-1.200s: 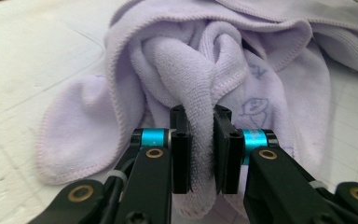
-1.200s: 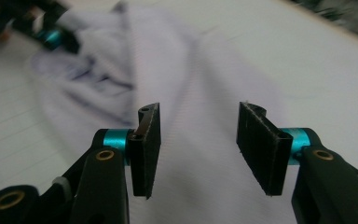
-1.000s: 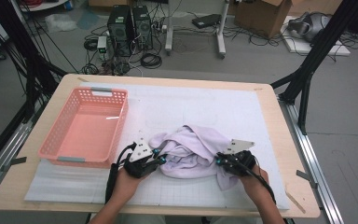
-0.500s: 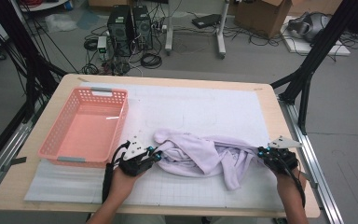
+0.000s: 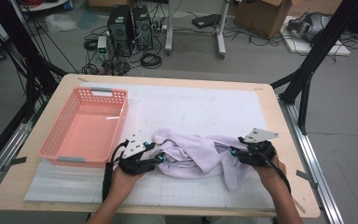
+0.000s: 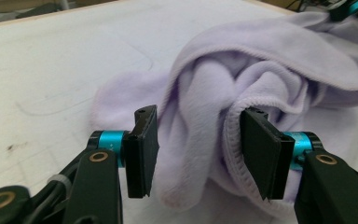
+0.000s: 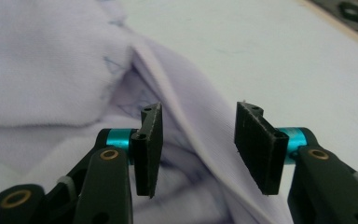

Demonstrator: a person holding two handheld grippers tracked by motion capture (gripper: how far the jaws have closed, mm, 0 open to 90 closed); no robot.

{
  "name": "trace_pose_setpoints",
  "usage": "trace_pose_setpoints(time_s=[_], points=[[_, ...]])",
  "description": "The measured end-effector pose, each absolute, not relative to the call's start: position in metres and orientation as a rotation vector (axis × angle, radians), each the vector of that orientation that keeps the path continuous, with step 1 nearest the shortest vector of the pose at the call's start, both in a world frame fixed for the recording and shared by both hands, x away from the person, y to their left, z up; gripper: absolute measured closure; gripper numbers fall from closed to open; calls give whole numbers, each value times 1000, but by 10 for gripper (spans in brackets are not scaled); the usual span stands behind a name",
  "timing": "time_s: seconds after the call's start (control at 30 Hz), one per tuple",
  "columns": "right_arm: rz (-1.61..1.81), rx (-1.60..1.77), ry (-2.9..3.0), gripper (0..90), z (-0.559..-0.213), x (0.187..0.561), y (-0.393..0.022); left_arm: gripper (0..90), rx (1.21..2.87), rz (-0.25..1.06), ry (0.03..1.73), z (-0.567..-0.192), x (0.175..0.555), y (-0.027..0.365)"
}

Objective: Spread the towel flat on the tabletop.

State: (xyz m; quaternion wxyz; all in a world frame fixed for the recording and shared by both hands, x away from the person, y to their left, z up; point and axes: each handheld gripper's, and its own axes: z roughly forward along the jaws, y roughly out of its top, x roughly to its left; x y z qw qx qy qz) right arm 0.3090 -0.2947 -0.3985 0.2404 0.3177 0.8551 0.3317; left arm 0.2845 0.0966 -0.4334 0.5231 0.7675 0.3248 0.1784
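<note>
Pale lilac garment (image 5: 193, 156), salmon-pink basket (image 5: 86, 128), white gridded mat (image 5: 200, 105), light wood table (image 5: 289, 163).

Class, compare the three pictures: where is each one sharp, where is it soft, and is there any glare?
High view: even light, slightly soft overall, a pale sheen on the floor of the pink basket. Left gripper view: pads crisp, lilac garment soft farther off. Right gripper view: pads sharp, the cloth and white table mat behind blurred and brightly lit.

overhead view and close gripper views share garment (image 5: 193, 156).
</note>
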Motion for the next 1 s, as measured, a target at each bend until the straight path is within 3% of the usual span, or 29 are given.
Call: trace_pose_setpoints(time_s=[0.1, 0.17, 0.27, 0.37, 0.53, 0.6, 0.63, 0.73, 0.83, 1.0], points=[[828, 874, 2393, 534, -413, 326, -282, 478, 1853, 404, 749, -430, 285, 89], [782, 912, 2408, 616, -421, 334, -284, 471, 1861, 392, 723, -427, 286, 83], [768, 1004, 2408, 818, -426, 338, -300, 431, 1862, 382, 705, -422, 289, 73], [766, 1073, 2365, 859, -425, 330, -318, 417, 1886, 365, 678, -416, 292, 61], [700, 1177, 2283, 855, -421, 308, -347, 406, 1882, 365, 666, -409, 292, 53], [708, 1215, 2268, 792, -419, 303, -355, 406, 1886, 352, 669, -409, 292, 52], [712, 1226, 2263, 741, -417, 301, -356, 423, 1886, 335, 661, -410, 291, 50], [793, 1203, 2224, 622, -410, 295, -357, 598, 1898, 213, 607, -410, 293, 38], [850, 1182, 2202, 601, -405, 293, -354, 542, 1911, 164, 599, -409, 296, 17], [914, 1147, 2224, 545, -409, 293, -348, 401, 1977, 210, 616, -412, 305, -20]])
